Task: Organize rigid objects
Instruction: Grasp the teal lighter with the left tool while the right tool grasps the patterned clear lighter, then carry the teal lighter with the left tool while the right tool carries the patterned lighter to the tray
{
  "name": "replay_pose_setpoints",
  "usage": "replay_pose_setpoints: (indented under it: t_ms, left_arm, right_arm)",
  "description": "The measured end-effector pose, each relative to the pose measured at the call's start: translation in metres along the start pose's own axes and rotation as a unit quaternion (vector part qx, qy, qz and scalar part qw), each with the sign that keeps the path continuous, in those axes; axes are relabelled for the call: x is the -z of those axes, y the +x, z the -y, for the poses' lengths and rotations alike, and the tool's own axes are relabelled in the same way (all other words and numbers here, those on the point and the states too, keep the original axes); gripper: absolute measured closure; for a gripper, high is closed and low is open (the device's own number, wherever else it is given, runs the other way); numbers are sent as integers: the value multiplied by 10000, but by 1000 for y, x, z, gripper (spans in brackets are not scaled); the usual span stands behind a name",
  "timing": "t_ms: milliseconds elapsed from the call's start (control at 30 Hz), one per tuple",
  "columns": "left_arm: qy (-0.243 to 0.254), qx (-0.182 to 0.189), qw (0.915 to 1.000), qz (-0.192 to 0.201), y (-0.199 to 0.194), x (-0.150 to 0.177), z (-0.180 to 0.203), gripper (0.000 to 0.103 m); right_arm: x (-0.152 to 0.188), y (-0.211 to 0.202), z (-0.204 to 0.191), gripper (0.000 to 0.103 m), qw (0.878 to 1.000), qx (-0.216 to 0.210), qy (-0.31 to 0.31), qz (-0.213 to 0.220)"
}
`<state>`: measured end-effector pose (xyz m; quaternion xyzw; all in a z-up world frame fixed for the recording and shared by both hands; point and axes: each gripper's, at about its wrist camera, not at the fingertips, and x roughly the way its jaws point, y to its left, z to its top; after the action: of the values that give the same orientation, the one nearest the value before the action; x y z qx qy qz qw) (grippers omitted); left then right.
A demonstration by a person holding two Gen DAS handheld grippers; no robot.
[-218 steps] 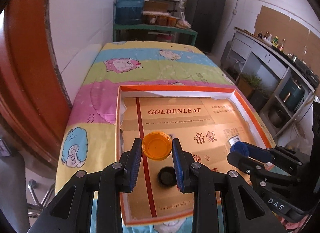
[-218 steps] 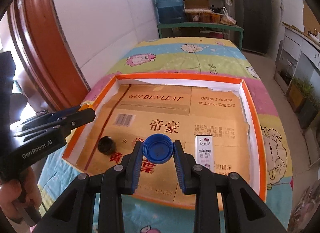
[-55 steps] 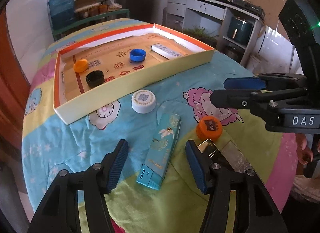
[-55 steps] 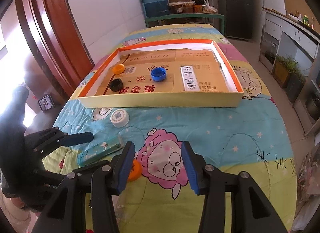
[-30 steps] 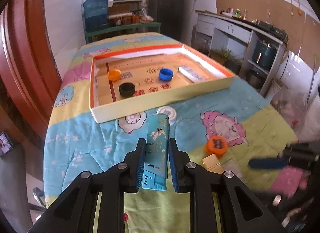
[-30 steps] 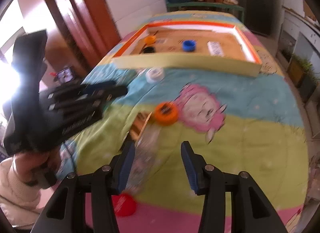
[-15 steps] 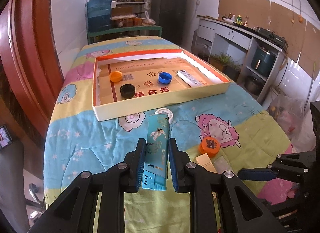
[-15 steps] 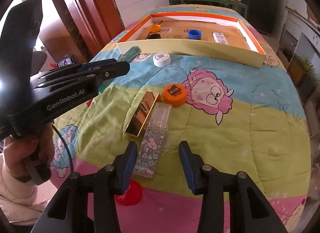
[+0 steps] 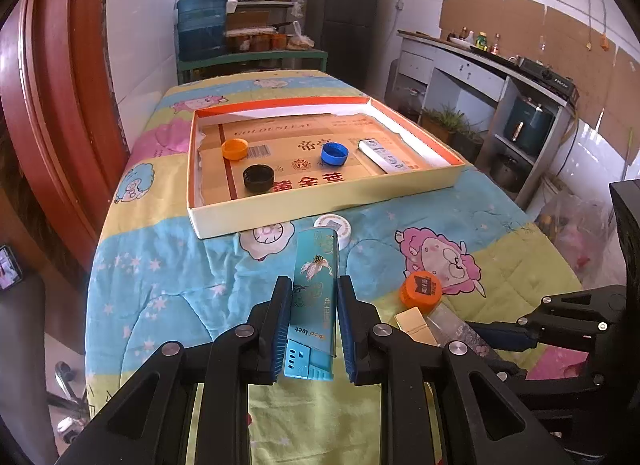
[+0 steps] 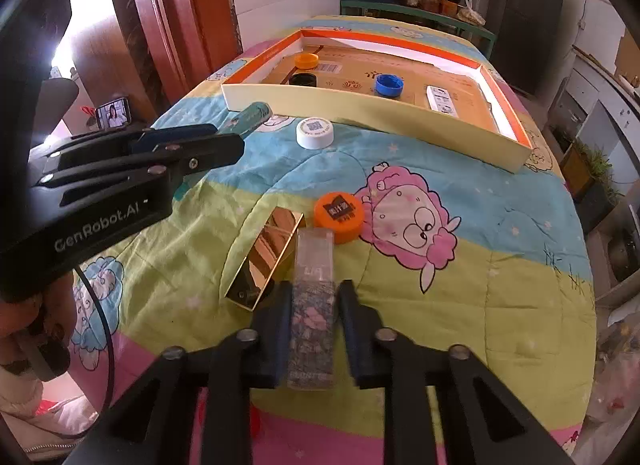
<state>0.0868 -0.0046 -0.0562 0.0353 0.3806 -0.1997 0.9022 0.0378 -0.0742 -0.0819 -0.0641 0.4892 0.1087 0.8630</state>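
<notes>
Five bottle caps (image 9: 331, 153), four slim boxes (image 10: 265, 257), one cardboard tray (image 9: 424, 183), two tongs (image 9: 313, 326).

Tray (image 9: 320, 205): we're seeing it sitting at the far end of the table (image 10: 460, 285).
In the tray: three caps (image 9: 256, 178) are lying toward the left, a flat pack (image 9: 380, 155) to their right.
Before the tray: one lid (image 10: 315, 132) is resting just in front of the near wall.
Nearer us: another lid (image 10: 339, 216) is touching the far end of a clear case (image 10: 312, 305); a slim box (image 10: 266, 257) is lying along the case's left.
</notes>
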Motion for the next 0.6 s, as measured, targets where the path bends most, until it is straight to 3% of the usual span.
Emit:
replay_pose_setpoints:
  t_ms: [600]
  left_arm:
    - [-267, -273, 9993, 40, -2, -14, 0, 80]
  right_arm:
    - [-10, -9, 25, 83, 9985, -268, 441, 197]
